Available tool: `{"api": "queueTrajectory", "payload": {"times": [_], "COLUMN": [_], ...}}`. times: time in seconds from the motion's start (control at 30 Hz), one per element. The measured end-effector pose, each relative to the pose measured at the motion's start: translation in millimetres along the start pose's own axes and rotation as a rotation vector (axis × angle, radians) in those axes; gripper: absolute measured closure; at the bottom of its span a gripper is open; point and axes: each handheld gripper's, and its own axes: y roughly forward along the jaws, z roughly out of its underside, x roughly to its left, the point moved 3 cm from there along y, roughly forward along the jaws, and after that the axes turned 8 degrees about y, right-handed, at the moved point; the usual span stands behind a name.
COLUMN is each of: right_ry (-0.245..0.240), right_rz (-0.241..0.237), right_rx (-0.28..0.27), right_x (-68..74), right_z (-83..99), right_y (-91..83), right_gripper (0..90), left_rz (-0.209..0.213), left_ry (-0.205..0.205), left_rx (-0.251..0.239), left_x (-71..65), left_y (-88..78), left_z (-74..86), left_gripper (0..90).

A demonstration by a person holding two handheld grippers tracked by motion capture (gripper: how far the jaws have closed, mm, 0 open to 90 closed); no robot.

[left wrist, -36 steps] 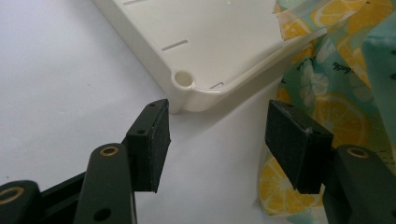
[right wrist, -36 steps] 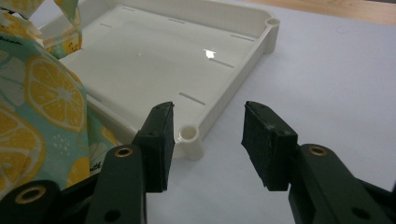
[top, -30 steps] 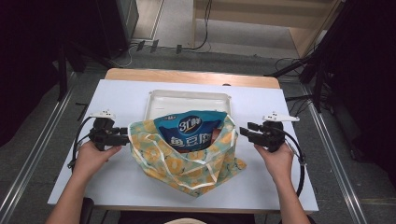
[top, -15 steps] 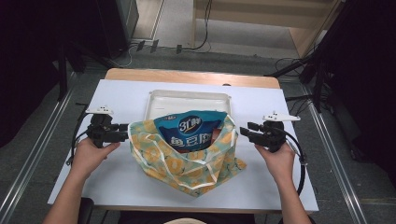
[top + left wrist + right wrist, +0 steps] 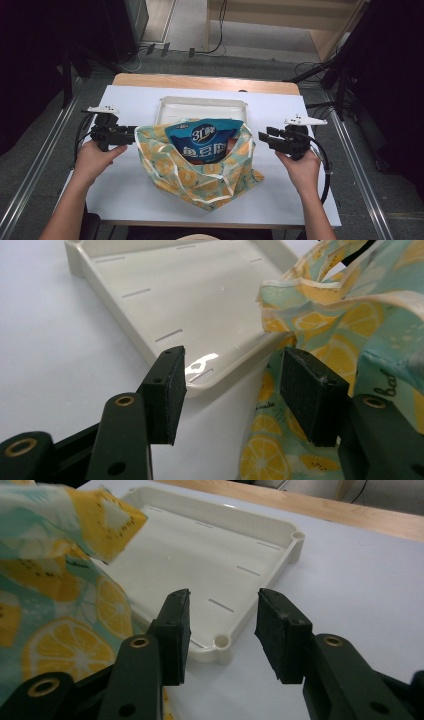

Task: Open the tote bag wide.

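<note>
Lemon-print cloth bag gapes towards the tray; left gripper and right gripper open, empty.

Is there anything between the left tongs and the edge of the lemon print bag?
Nothing visible does. The left tongs stand open right at the bag, with its lemon-print rim just past the pads. The white tray lies behind and to the side, not in the path.

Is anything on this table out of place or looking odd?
Slightly odd: the lemon-print cloth bag lies slumped, its mouth gaping, and a blue snack packet sticks out. The bag's rim overlaps the empty white plastic tray. Nothing looks spilled or damaged.
</note>
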Motion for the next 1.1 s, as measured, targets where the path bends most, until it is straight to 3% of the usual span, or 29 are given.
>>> {"api": "queueTrajectory", "payload": {"times": [0.13, 0.23, 0.43, 0.53, 0.63, 0.73, 0.9, 1.0, 1.1], "right_ry": [-0.01, -0.01, -0.019, -0.034, -0.046, -0.075, -0.133, -0.169, -0.171], "right_rz": [0.002, -0.004, -0.011, -0.02, -0.051, -0.084, -0.153, -0.183, -0.221], "right_rx": [-0.007, -0.013, -0.016, -0.018, -0.022, -0.027, 0.001, 0.024, 0.034], "right_x": [2.8, 4.1, 9.6, 15.8, 23.1, 34.4, 57.5, 73.1, 84.7], "right_z": [-7.7, -13.2, -25.9, -31.5, -38.3, -46.2, -56.8, -59.5, -59.5], "right_y": [-7.9, -13.2, -26.9, -33.7, -39.7, -47.0, -55.8, -57.1, -56.4], "right_gripper": [58.3, 58.3, 58.2, 58.4, 61.6, 66.0, 80.6, 87.5, 88.0], "left_rz": [0.007, -0.005, -0.047, -0.038, -0.023, 0.017, 0.095, 0.122, 0.116], "left_ry": [-0.011, 0.009, 0.005, 0.011, 0.063, 0.114, 0.152, 0.163, 0.172], "left_rx": [-0.01, -0.016, -0.037, -0.054, -0.058, -0.067, -0.057, -0.046, -0.029], "left_x": [-1.7, -4.2, 6.8, 4.9, -6.5, -19.7, -43.0, -53.1, -58.7], "left_y": [-5.8, -14.7, -32.0, -42.0, -48.0, -52.3, -55.1, -51.9, -48.4], "left_z": [-6.0, -14.4, -25.1, -31.8, -40.4, -48.5, -59.4, -63.2, -63.2], "left_gripper": [44.4, 44.4, 42.0, 43.5, 51.4, 59.7, 87.3, 90.0, 90.0]}}
